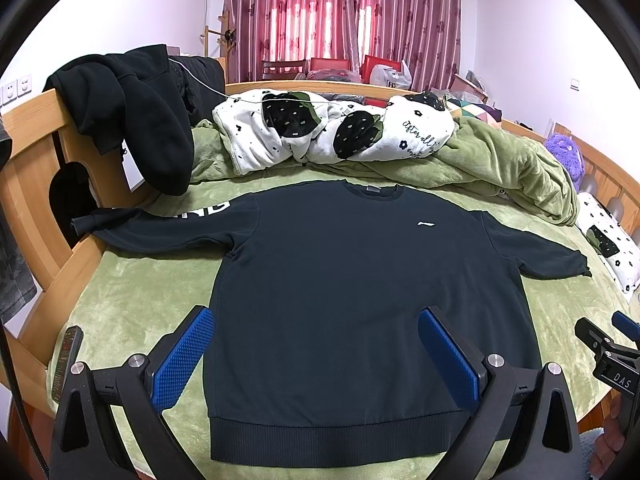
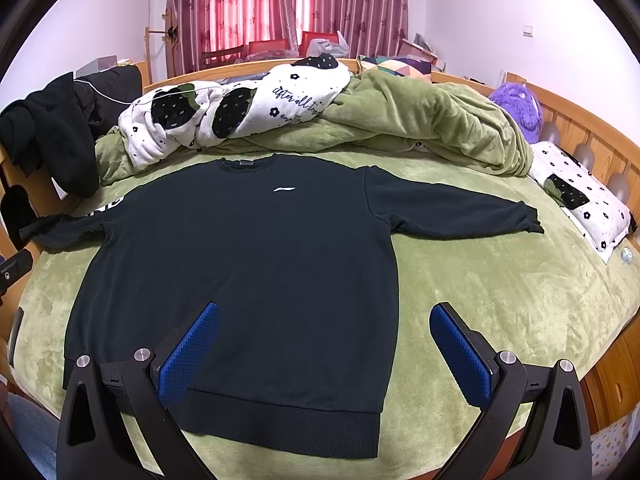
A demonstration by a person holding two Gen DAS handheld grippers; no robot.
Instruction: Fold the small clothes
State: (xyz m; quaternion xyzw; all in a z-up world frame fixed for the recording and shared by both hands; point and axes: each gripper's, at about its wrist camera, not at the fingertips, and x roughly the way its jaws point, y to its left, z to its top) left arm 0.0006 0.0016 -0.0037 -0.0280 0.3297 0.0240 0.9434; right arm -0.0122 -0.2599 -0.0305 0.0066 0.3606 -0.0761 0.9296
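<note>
A dark navy sweatshirt (image 1: 344,280) (image 2: 248,264) lies flat and face up on the green bed cover, both sleeves spread out, a small white logo on the chest. My left gripper (image 1: 316,320) hovers open above the lower half of the sweatshirt, its blue pads wide apart with nothing between them. My right gripper (image 2: 324,312) is open too, above the lower right part of the sweatshirt near its hem. In the left wrist view the right gripper (image 1: 608,336) shows at the right edge.
A rumpled green blanket (image 1: 500,160) and a white duvet with black strawberries (image 1: 336,128) lie behind the sweatshirt. Black clothes (image 1: 132,112) hang over the wooden bed frame at left. A phone (image 1: 66,360) lies near the left edge, a purple plush toy (image 2: 518,106) at right.
</note>
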